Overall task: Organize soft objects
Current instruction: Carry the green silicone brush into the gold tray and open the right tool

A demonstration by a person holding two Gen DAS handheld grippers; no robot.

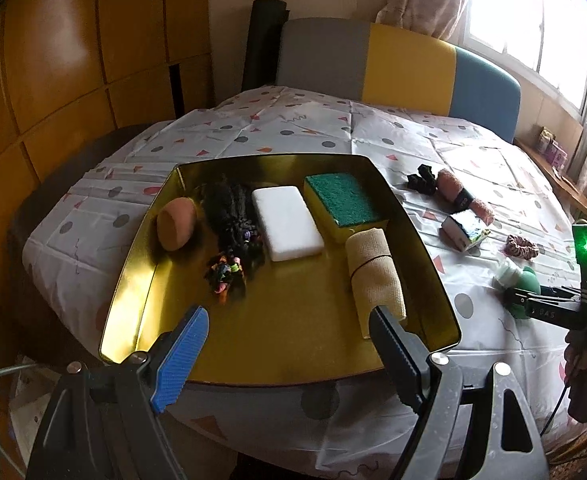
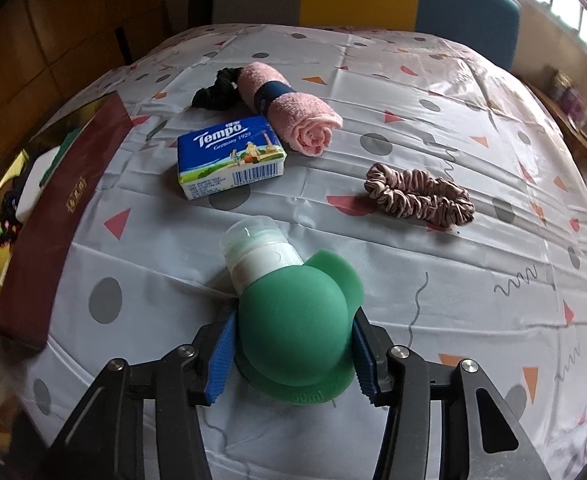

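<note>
Wooden cupboard doors and a bright window stand behind the table point(image 1: 293, 128), which is covered with a white cloth printed with grey dots and pink triangles. On its left part lies a golden tray point(image 1: 141, 280). Inside the tray you see, from left to right, a brown round sponge point(image 1: 175, 224), a black bundle of hair ties point(image 1: 233, 220), a white foam block point(image 1: 287, 222), a green and yellow scrub sponge point(image 1: 343, 204) and a beige bandage roll point(image 1: 375, 276).

Your left gripper point(image 1: 289, 340) hangs over the near edge of the tray with its jaws wide apart and nothing between them.

Your right gripper point(image 2: 293, 344) is over the cloth to the right of the tray. Its blue pads point(image 2: 223, 356) press on both sides of a green squeeze bottle point(image 2: 293, 320), which lies on the cloth with its white cap pointing away from you, so the gripper is grasping the bottle.

Further away on the cloth are a tissue pack point(image 2: 231, 156), a rolled pink towel point(image 2: 289, 108) touching it, a black scrunchie point(image 2: 215, 90) beside the towel, and a pink scrunchie point(image 2: 419, 194) well apart to the right.
</note>
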